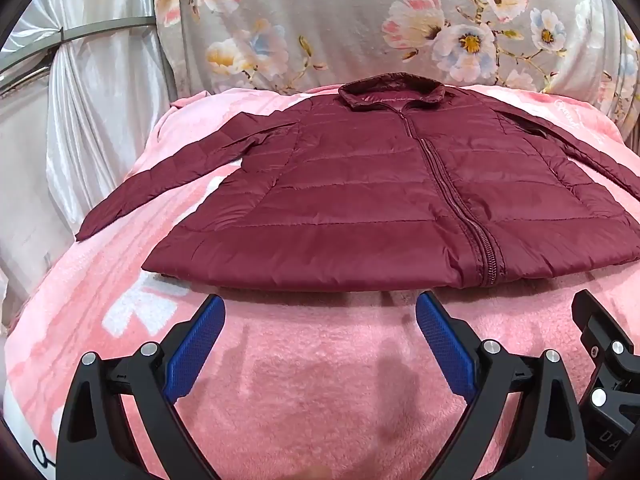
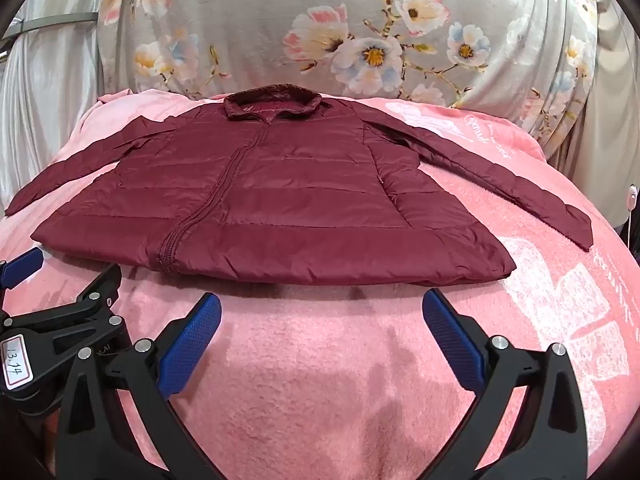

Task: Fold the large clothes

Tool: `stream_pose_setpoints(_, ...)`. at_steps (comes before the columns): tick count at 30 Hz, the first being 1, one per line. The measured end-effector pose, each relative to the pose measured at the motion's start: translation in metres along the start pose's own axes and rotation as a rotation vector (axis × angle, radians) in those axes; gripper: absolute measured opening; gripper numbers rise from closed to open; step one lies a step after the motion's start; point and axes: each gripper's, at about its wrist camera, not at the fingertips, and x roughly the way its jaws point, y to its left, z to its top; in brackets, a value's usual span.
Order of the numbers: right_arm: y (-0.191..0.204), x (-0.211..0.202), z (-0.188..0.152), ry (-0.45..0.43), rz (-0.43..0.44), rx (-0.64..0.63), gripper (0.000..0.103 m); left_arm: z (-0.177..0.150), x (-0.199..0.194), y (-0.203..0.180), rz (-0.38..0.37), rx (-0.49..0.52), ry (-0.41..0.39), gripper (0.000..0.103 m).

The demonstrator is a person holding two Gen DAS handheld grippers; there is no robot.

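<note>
A dark red quilted jacket lies flat and face up across the middle of both views, zipped closed, collar toward the top of the frame and hem toward the bottom. Its sleeves are spread outward: in the left wrist view one sleeve runs down toward the left edge, and in the right wrist view the other sleeve slants down toward the right edge. The jacket rests on a pink fleece blanket with white print showing at the sides.

At the bottom of the left wrist view the left gripper hangs just short of the hem, its blue pads spread wide with nothing but blanket between them. The right gripper stands the same way at the bottom of its own view, jaws wide apart, empty, near the hem without touching it. Each gripper peeks into the other's frame at the lower corner.

Behind the blanket, filling the top of both frames, hangs a grey floral cloth, with a shiny white curtain at the upper left.
</note>
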Motion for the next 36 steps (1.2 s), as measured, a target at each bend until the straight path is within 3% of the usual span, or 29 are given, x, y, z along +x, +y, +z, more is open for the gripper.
stream_pose_setpoints(36,0.000,-0.001,-0.002,-0.008,0.004,0.004,0.098,0.001,-0.002,0.008,-0.006,-0.014,-0.006,0.095)
